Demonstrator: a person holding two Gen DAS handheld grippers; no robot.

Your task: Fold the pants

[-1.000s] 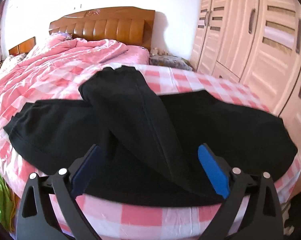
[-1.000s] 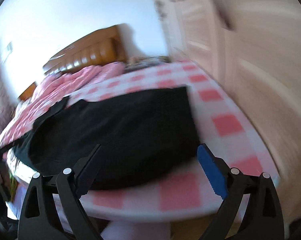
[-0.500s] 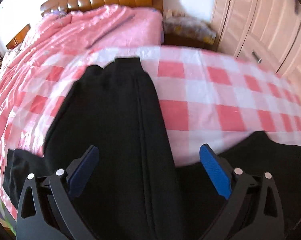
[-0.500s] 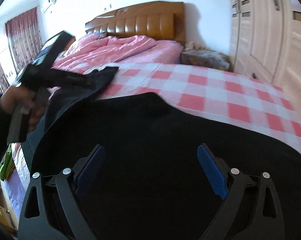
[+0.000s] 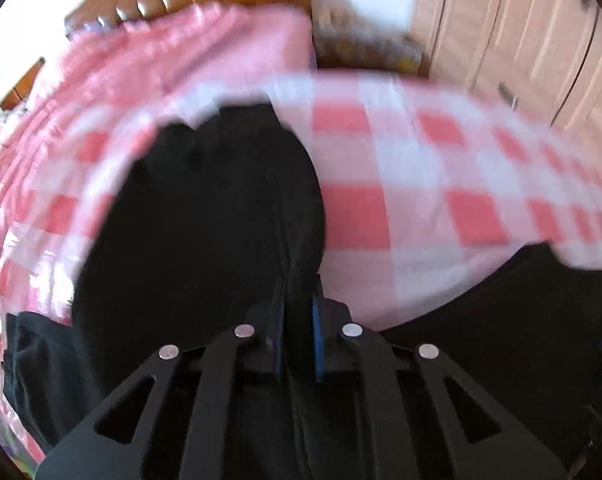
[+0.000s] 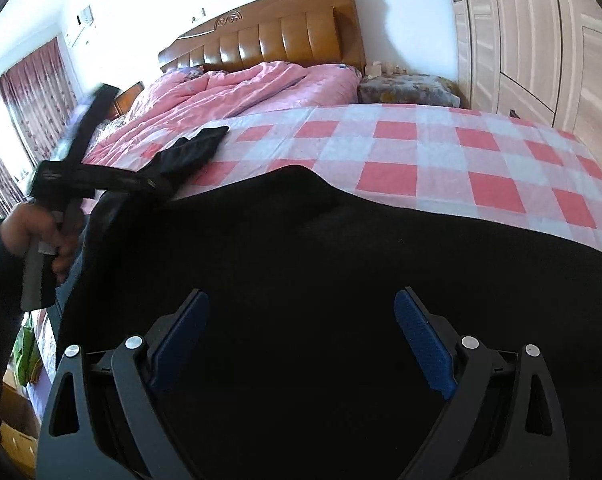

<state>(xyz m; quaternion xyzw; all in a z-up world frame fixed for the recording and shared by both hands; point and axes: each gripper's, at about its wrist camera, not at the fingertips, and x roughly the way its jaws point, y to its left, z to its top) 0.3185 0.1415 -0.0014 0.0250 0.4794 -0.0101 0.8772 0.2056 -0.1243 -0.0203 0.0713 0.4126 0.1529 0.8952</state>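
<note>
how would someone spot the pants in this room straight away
Start at the brown headboard and come down the bed, past the rumpled pink quilt, to the pink-and-white checked sheet. The black pants sprawl across its near end, one leg pinched in the left claw; they are the only dark thing on the bedding.

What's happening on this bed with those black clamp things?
A person is folding black pants spread on a bed with a pink checked sheet. The left tool is shut on one pant leg, and the person's hand grips its handle. The right tool hangs open over the wide part of the pants and holds nothing. A pink quilt is bunched near the wooden headboard.
</note>
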